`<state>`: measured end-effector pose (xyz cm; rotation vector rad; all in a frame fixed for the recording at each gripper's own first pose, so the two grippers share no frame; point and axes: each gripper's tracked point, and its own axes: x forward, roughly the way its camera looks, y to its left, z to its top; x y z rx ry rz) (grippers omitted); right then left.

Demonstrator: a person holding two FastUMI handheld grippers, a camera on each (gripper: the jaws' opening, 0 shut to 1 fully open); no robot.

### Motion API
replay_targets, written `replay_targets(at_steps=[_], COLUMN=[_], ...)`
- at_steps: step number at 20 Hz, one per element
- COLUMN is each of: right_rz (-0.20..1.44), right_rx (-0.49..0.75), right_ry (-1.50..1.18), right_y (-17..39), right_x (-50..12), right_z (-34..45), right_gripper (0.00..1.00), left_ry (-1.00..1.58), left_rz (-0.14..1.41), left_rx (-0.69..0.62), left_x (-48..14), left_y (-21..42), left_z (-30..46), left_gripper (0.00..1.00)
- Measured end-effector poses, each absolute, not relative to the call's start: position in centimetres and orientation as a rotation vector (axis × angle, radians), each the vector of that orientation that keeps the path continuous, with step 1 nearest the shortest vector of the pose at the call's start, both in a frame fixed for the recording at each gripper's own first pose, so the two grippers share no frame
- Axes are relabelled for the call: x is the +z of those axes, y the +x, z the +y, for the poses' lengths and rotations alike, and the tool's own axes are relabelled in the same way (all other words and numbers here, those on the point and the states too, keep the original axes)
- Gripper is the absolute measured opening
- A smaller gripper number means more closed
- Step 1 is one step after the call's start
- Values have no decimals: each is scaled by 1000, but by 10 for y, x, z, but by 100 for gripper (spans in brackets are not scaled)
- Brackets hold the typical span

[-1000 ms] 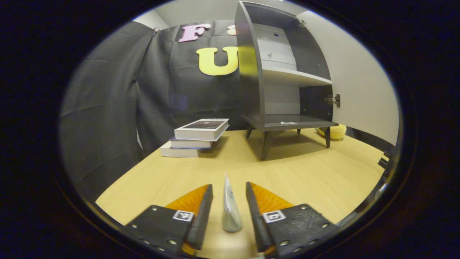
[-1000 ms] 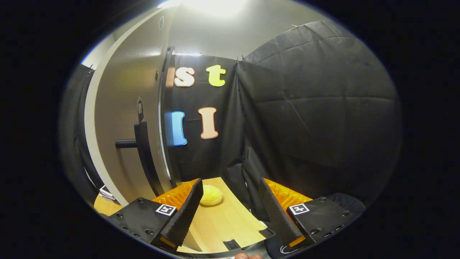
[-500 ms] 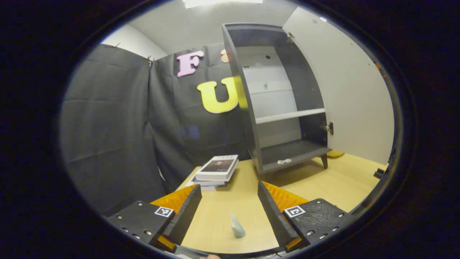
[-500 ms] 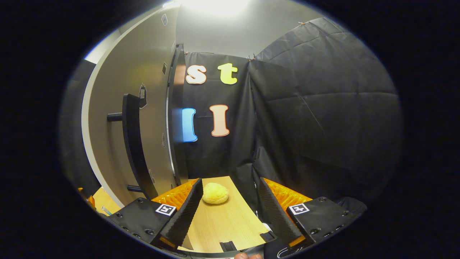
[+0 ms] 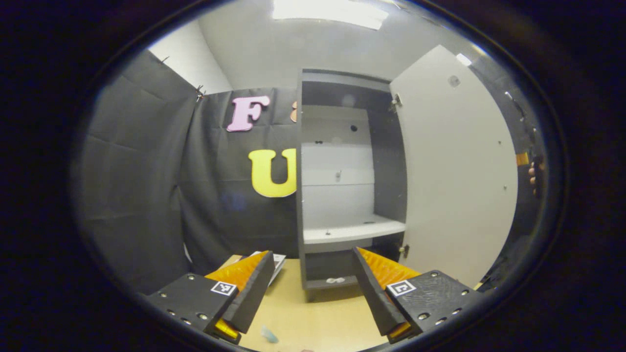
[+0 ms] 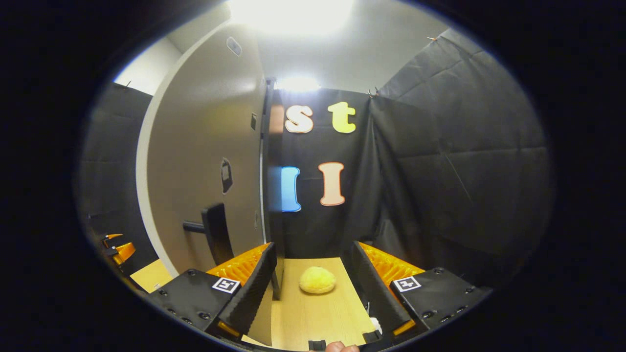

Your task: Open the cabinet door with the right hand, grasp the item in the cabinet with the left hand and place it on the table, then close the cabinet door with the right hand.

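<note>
My left tongs [image 5: 310, 288] are spread and hold nothing; the small pale item [image 5: 268, 334] lies on the counter [image 5: 323, 318] near its front edge. My right tongs [image 6: 313, 283] are spread beside the open cabinet door [image 6: 205, 161]; closing it remains.

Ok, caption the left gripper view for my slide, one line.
Open left tongs raised over the table, facing the cabinet with its door swung wide.

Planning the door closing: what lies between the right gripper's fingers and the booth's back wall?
In the right gripper view, bare tabletop with a yellow sponge-like lump lies ahead of the open right gripper.
</note>
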<state>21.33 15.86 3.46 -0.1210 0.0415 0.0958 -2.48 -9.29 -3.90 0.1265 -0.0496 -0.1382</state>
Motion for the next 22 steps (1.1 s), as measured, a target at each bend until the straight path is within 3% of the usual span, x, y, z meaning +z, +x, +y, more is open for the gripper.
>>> replay_targets(at_steps=[1,6,13,14,15,22], right_rz=[31,37,56,60,59,58], right_rx=[101,116,75,73,76,170], right_ry=[-137,-141,-125,-120,-110,-84], right_y=[212,212,206,206,205,198], right_x=[38,38,36,36,36,28], right_z=[159,161,164,165,169,230], right_gripper=[98,97,95,89,95,95], left_ry=[111,-125,-124,-120,-111,-9], left_rz=[-39,70,58,57,58,46], left_rx=[-153,-271,-120,-100,-76,34], left_x=[-33,-21,15,17,19,13], left_y=[-21,-1,23,24,24,30], left_z=[-100,-139,-68,-57,-45,11], left_gripper=[94,95,96,96,95,93])
